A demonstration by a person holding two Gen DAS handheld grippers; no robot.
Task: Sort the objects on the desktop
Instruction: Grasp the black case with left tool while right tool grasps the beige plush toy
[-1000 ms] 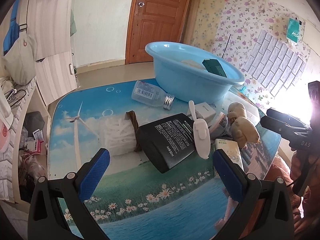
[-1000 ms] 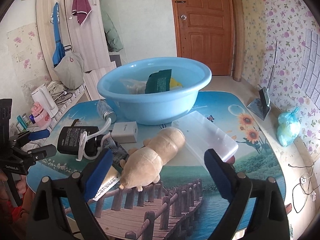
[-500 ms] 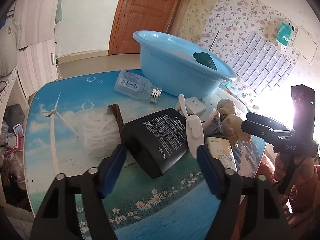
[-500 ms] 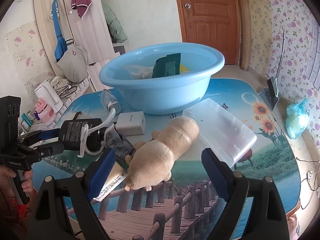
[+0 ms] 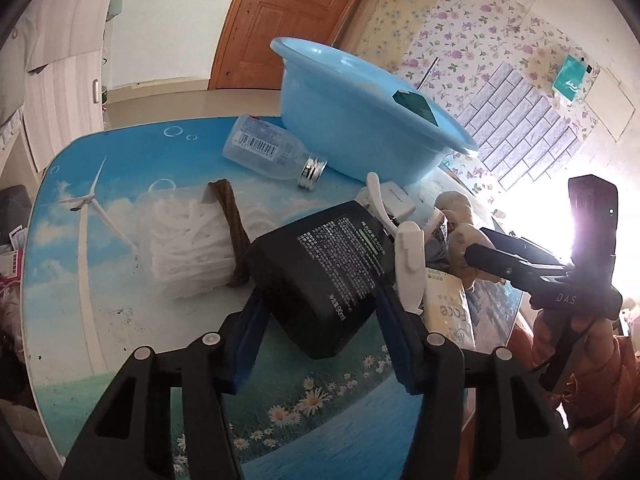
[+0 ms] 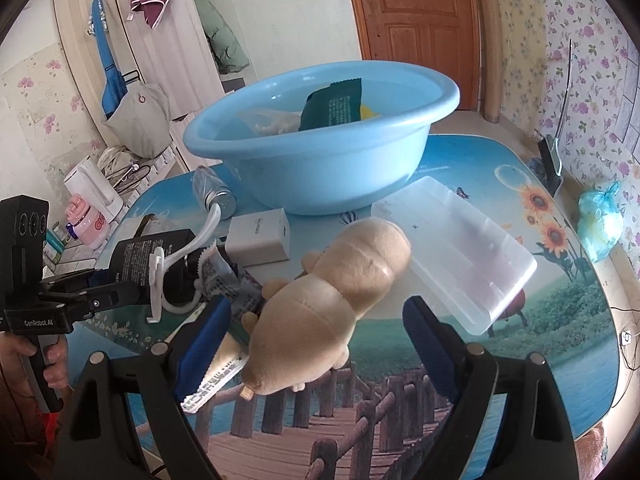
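Observation:
My left gripper (image 5: 320,320) has its blue pads against both sides of a black flat pouch (image 5: 320,268) lying on the table; it also shows in the right wrist view (image 6: 152,252). My right gripper (image 6: 316,336) is open around a beige plush toy (image 6: 332,304), pads apart from it. The blue basin (image 6: 328,160) holds a dark green packet (image 6: 332,104) and other items. A white hook (image 5: 408,256) lies beside the pouch.
A clear bottle (image 5: 272,152), a bag of white sticks (image 5: 188,244), a white box (image 6: 260,240), a clear plastic lid (image 6: 460,248) and a "face" packet (image 5: 448,308) lie on the picture-printed table (image 5: 100,280). A blue bag (image 6: 600,220) sits at the right edge.
My left gripper moved forward and narrowed its jaws onto the black pouch. My right gripper moved closer around the plush toy, still open.

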